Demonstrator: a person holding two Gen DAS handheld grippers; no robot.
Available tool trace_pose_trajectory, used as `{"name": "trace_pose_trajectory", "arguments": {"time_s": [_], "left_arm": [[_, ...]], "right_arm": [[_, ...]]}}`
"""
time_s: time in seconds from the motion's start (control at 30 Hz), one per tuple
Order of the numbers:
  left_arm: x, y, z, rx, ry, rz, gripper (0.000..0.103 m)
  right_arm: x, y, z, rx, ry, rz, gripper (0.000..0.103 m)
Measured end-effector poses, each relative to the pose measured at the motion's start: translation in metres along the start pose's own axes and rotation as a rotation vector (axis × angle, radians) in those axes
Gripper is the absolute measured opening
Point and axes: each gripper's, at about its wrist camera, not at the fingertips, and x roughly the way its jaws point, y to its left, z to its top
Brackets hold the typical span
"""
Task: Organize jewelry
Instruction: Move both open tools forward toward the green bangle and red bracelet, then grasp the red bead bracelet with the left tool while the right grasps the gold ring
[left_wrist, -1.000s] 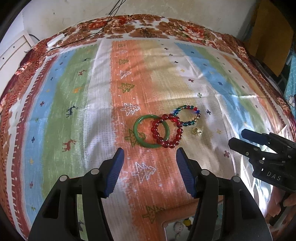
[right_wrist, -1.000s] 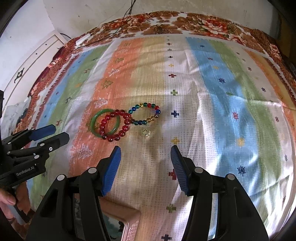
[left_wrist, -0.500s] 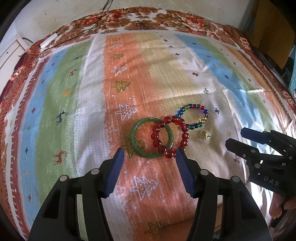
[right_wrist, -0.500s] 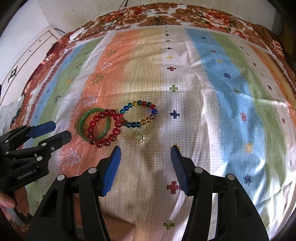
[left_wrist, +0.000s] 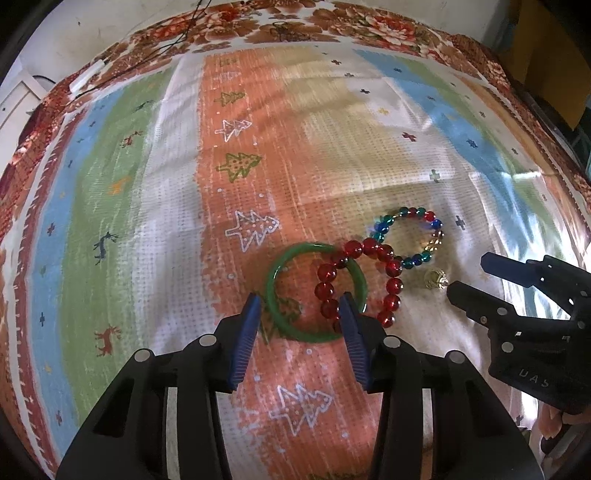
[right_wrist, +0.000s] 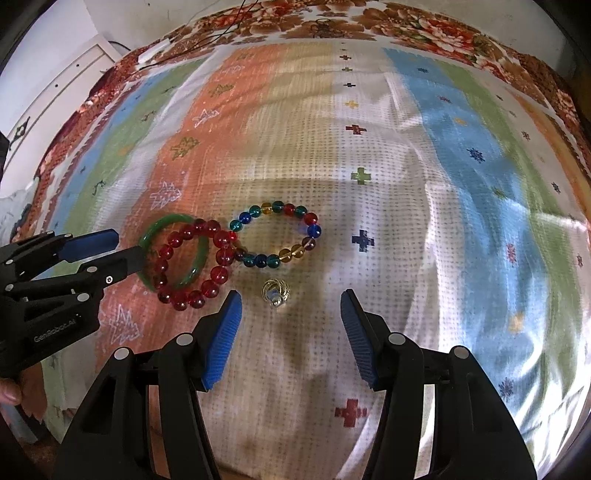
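Note:
A green bangle (left_wrist: 295, 332) lies on the striped cloth with a red bead bracelet (left_wrist: 391, 284) over its right side. A multicoloured bead bracelet (left_wrist: 424, 229) touches the red one, and a small gold ring (left_wrist: 436, 278) lies beside them. My left gripper (left_wrist: 299, 314) is open, its fingers straddling the bangle's near part. In the right wrist view the bangle (right_wrist: 166, 225), red bracelet (right_wrist: 218, 258), multicoloured bracelet (right_wrist: 288, 254) and ring (right_wrist: 275, 291) show. My right gripper (right_wrist: 290, 306) is open, just short of the ring.
The striped patterned cloth (left_wrist: 110, 184) covers the whole surface, with a floral border at the far edge. A white cabinet (right_wrist: 55, 96) stands at the far left. Dark cables (left_wrist: 177, 33) lie on the far border.
Both grippers have moved forward and down toward the jewelry. The left fingers now straddle the green bangle, and the right fingers have come up to the gold ring. The jewelry has not moved.

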Motion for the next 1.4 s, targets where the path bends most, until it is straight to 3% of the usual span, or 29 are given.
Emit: {"name": "trace_pose_trajectory", "arguments": {"time_s": [0.53, 0.7, 0.93, 1.2, 1.4], "left_arm": [[0.021, 0.001, 0.008, 0.007, 0.034, -0.048, 0.041], [0.023, 0.001, 0.009, 0.010, 0.039, -0.066, 0.032], [0.033, -0.004, 0.005, 0.034, 0.049, -0.065, 0.031], [0.034, -0.003, 0.002, 0.046, 0.046, -0.065, 0.015], [0.032, -0.001, 0.001, 0.037, 0.048, -0.070, 0.013]], "right_arm": [[0.019, 0.003, 0.006, -0.005, 0.030, 0.000, 0.055], [0.024, 0.000, 0.009, -0.003, 0.037, -0.023, 0.042], [0.028, 0.003, 0.009, -0.023, 0.041, -0.057, 0.038], [0.028, 0.003, 0.008, -0.022, 0.054, -0.043, 0.016], [0.026, 0.001, 0.007, -0.014, 0.055, -0.031, 0.016]]}}
